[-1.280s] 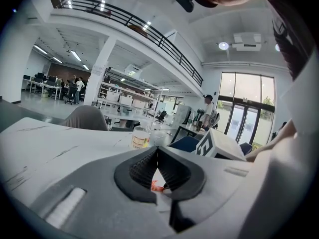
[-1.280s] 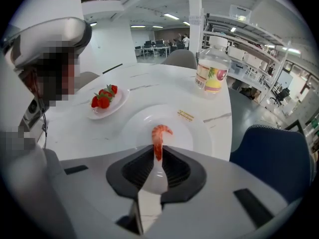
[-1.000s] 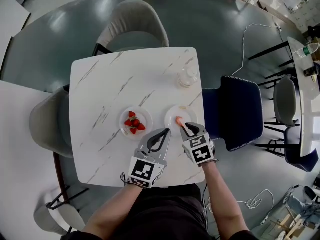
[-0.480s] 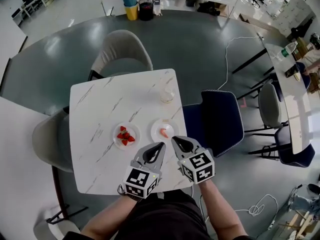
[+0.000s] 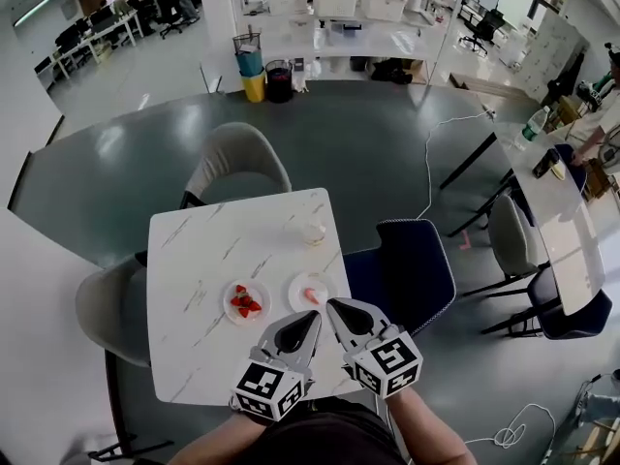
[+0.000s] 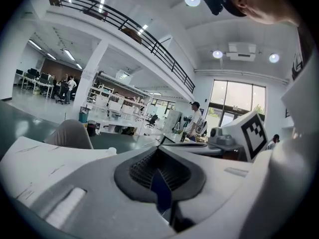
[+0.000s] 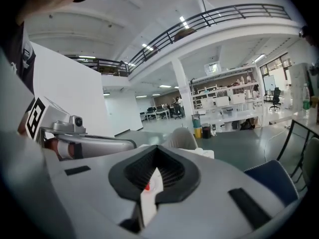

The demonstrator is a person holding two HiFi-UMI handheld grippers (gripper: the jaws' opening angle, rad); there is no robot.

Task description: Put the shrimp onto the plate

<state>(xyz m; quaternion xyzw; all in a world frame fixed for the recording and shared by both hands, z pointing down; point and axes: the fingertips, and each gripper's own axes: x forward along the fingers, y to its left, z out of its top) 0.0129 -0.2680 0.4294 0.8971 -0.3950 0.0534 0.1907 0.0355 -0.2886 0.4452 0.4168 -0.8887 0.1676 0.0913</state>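
Observation:
The orange-pink shrimp [image 5: 311, 295] lies on a small white plate [image 5: 299, 285] near the right edge of the white marble table [image 5: 203, 250]. Both grippers are held up off the table, close to my body, pointing toward the plates. My left gripper [image 5: 314, 315] has its jaws together with nothing in them, and so does my right gripper [image 5: 332, 305]. In the left gripper view the left gripper [image 6: 158, 147] looks out level over the table into the hall. In the right gripper view the right gripper [image 7: 157, 147] does the same, with a red speck showing through the hollow behind its tips.
A second white plate with strawberries [image 5: 246, 301] sits left of the shrimp plate. A small glass cup [image 5: 311, 232] stands at the table's far right. A dark blue chair [image 5: 407, 269] is at the right, grey chairs [image 5: 237, 168] at the far and left sides.
The right gripper has drawn back from the shrimp plate, leaving the shrimp there. Both grippers have risen toward me, and the head view has lifted to show more of the hall.

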